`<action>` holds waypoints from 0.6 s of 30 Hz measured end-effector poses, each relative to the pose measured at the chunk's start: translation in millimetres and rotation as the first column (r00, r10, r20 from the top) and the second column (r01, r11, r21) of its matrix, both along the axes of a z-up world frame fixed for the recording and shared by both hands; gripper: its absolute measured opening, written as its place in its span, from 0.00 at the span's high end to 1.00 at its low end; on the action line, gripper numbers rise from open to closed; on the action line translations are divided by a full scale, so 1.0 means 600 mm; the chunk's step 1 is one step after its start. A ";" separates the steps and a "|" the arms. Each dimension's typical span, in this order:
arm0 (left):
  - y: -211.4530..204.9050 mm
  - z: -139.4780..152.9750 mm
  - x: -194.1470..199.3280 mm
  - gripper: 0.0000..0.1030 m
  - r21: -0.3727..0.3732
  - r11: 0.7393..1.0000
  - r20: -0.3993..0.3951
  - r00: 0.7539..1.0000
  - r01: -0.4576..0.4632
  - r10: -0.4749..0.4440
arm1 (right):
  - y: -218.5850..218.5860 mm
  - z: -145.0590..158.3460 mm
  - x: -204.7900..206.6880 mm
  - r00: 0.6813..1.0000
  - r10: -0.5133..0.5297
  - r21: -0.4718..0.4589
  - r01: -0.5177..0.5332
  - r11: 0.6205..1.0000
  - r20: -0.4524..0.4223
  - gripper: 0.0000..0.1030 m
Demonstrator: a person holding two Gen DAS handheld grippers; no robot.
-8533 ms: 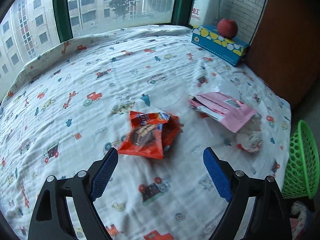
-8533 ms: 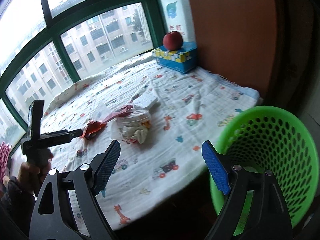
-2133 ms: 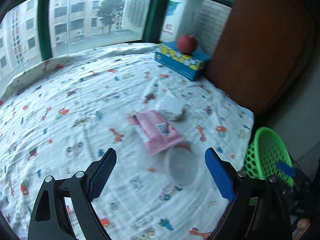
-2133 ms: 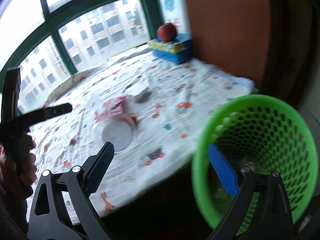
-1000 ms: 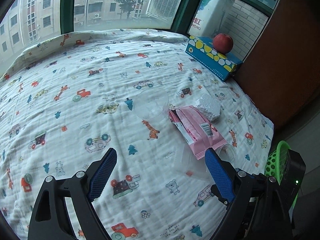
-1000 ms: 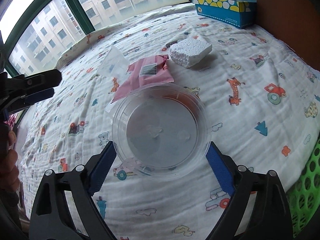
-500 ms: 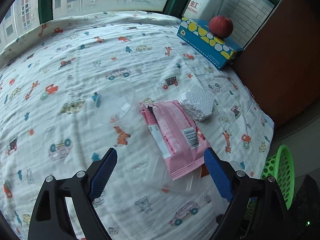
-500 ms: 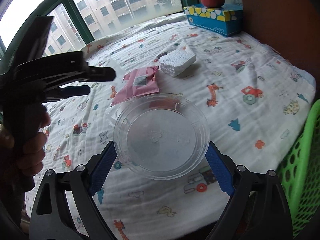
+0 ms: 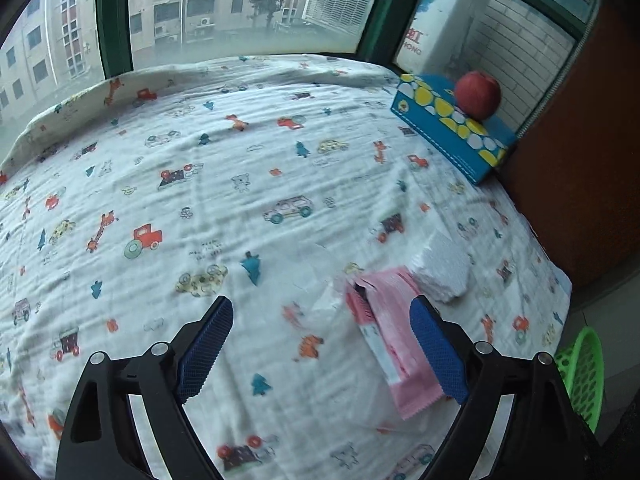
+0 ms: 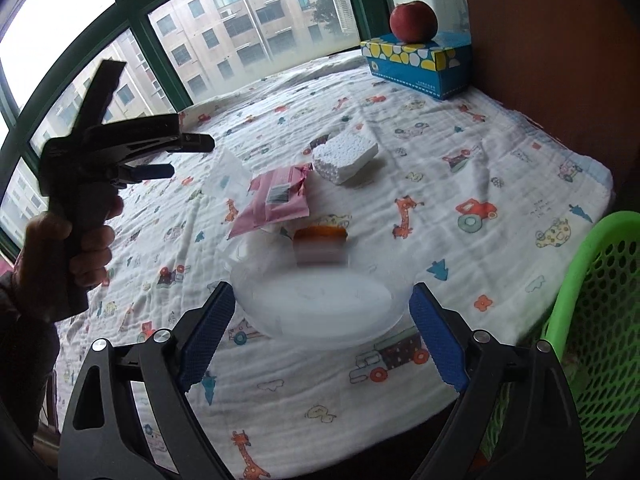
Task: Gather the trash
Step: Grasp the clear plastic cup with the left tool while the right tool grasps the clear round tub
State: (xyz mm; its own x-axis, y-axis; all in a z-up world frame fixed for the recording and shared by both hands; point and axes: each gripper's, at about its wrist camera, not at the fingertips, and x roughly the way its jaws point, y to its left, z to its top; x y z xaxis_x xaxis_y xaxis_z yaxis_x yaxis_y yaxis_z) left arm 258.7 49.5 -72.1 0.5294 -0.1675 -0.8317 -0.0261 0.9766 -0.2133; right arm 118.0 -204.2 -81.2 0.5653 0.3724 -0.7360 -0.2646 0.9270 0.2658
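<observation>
- Beside the bed [image 9: 200, 184], at its near right corner, stands the green basket [image 10: 592, 300]; its perforated plastic wall looks stiff and its mouth wide, so light trash can probably just be dropped in from above
- Clear plastic bowl [image 10: 320, 312]: the largest piece of trash, held just above the sheet near the bed's front edge, close to the basket. The right hand-held gripper [image 10: 321, 296] grasps it across the full rim, one blue pad on each side. It looks thin-walled, very light, smooth and springy; a hard squeeze would likely buckle the rim and a loose one could let it slip, so opposite rim points with moderate pressure seem the right hold
- Pink wrapper [image 10: 276, 196]: lies flat on the sheet just behind the bowl, torn end towards the window. It is limp, crinkly film of almost no weight; I judge a pinch on a raised edge or the crimped end best, since the flat face gives nothing to grip
- Left hand-held gripper [image 9: 320, 308]: released and hovering over bare sheet left of the wrapper; its jaws have just opened a touch further, with nothing between them
- White foam block [image 10: 346, 156]: sits just beyond the wrapper's far end. Light, rigid but crumbly, with rough faces that should grip well; take it across two opposite sides, gently
- Small orange piece [image 10: 320, 234]: just behind the bowl, too blurred to say what it is
</observation>
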 end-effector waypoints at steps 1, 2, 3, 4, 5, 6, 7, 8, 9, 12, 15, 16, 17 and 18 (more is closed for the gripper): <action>0.007 -0.005 0.008 0.15 -0.007 1.000 -0.012 1.000 -0.002 0.002 | -0.001 0.003 0.001 1.000 -0.002 0.001 0.002 1.000 0.003 0.16; 0.013 -0.011 0.016 0.15 -0.018 1.000 -0.022 1.000 0.003 -0.003 | -0.002 0.006 0.001 1.000 -0.003 0.002 0.003 1.000 0.005 0.16; 0.019 -0.018 0.024 0.15 -0.028 1.000 -0.030 1.000 0.007 -0.008 | -0.003 0.008 0.002 1.000 -0.004 0.004 0.004 1.000 0.005 0.17; 0.022 -0.025 0.029 0.14 -0.028 1.000 -0.037 0.999 0.002 -0.003 | -0.003 0.008 0.003 1.000 -0.005 0.004 0.005 1.000 0.005 0.17; 0.025 -0.032 0.035 0.14 -0.033 0.999 -0.048 0.999 0.001 -0.003 | -0.003 0.008 0.004 1.000 -0.008 0.000 0.008 1.000 0.003 0.17; 0.027 -0.041 0.040 0.14 -0.042 0.999 -0.060 0.998 0.004 -0.007 | -0.002 0.004 0.007 1.000 -0.007 -0.003 0.007 1.000 -0.005 0.17; 0.029 -0.048 0.042 0.14 -0.042 0.999 -0.063 0.998 0.002 -0.004 | -0.001 0.001 0.008 1.000 -0.006 -0.001 0.006 1.000 -0.011 0.17; 0.029 -0.053 0.044 0.14 -0.043 0.999 -0.065 0.998 0.002 -0.005 | 0.000 -0.002 0.009 1.000 -0.005 0.002 0.005 1.000 -0.014 0.17; 0.030 -0.058 0.046 0.14 -0.058 0.998 -0.066 0.998 0.011 -0.015 | 0.001 -0.003 0.009 1.000 -0.005 0.002 0.005 1.000 -0.015 0.17; 0.033 -0.071 0.049 0.14 -0.076 0.997 -0.080 0.997 0.016 -0.022 | 0.003 -0.002 0.007 1.000 0.000 0.008 0.000 1.000 -0.009 0.17; 0.034 -0.079 0.053 0.14 -0.104 0.994 -0.079 0.996 0.019 -0.028 | 0.003 -0.002 0.007 1.000 -0.003 0.007 0.003 1.000 -0.013 0.17; 0.035 -0.081 0.053 0.14 -0.117 0.993 -0.078 0.997 0.021 -0.030 | 0.002 -0.002 0.007 1.000 -0.005 0.007 0.005 1.000 -0.015 0.17; 0.035 -0.082 0.054 0.17 -0.127 0.992 -0.074 0.997 0.023 -0.033 | 0.002 -0.001 0.006 1.000 -0.005 0.007 0.005 1.000 -0.015 0.17; 0.035 -0.083 0.055 0.20 -0.124 0.992 -0.074 0.997 0.024 -0.034 | 0.002 -0.001 0.005 1.000 -0.005 0.007 0.005 1.000 -0.013 0.17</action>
